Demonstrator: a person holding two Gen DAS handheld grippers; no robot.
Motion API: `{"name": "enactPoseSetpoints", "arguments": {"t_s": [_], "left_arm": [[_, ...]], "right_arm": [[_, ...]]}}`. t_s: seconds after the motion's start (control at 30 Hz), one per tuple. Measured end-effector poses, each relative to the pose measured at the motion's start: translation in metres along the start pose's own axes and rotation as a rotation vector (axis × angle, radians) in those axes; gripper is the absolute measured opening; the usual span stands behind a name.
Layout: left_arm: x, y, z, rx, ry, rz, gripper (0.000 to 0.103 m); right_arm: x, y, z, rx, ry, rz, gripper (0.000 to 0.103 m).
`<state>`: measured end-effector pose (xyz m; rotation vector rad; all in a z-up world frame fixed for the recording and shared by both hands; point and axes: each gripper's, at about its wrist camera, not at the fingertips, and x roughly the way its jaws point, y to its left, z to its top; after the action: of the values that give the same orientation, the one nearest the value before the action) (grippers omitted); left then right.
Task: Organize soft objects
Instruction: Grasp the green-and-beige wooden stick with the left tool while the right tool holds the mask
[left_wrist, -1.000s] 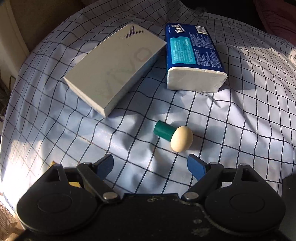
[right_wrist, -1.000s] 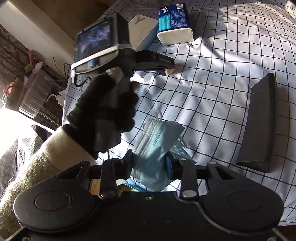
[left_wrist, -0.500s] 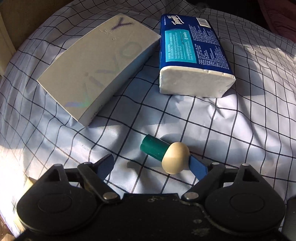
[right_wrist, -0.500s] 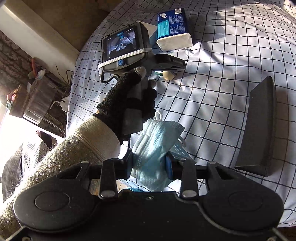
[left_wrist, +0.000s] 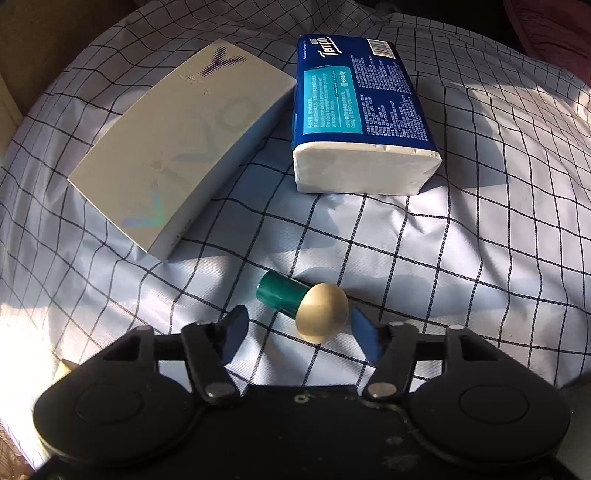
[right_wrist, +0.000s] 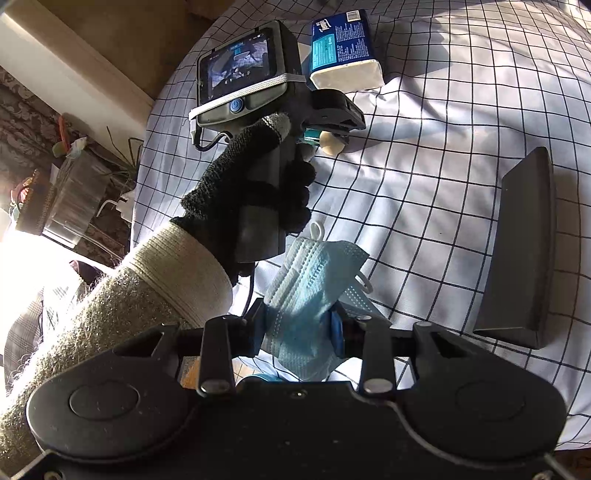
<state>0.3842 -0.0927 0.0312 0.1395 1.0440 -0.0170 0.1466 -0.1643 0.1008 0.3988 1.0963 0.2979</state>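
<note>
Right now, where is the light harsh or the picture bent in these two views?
Left wrist view: hard sunlight stripes the checked sheet, blown out lower left; the fisheye bows the grid lines. Right wrist view: glare whites out the left edge; the sleeve is sunlit.

Beyond my reach, a white rectangular cardboard box (left_wrist: 177, 147) lies on the checked bedsheet (left_wrist: 480, 240); a flat black slab (right_wrist: 517, 251) rests apart.

Count on checked sheet (left_wrist: 461, 240):
- 1 blue tissue pack (left_wrist: 364, 110), upper centre
- 1 white box (left_wrist: 181, 144), upper left
- 1 mushroom-shaped sponge (left_wrist: 306, 306), lower centre
- 1 dark flat case (right_wrist: 517, 254), right edge
- blue face masks (right_wrist: 310, 295), lower centre: several bunched, number unclear
</note>
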Motion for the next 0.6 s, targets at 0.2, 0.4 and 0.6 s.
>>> {"name": "enactPoseSetpoints", "arguments": {"t_s": [0.2, 0.4, 0.6], "left_arm": [[0.006, 0.014, 0.007, 0.001, -0.003, 0.012, 0.082], [0.011, 0.023, 0.012, -0.019, -0.002, 0.0, 0.088], [0.019, 0.015, 0.014, 0.027, -0.016, 0.017, 0.089]], "right_arm": [[0.012, 0.002, 0.001, -0.001, 0.044, -0.001, 0.036], [0.018, 0.004, 0.004, -0.01, 0.052, -0.002, 0.036], [0.02, 0.006, 0.005, -0.012, 0.061, 0.005, 0.036]]}}
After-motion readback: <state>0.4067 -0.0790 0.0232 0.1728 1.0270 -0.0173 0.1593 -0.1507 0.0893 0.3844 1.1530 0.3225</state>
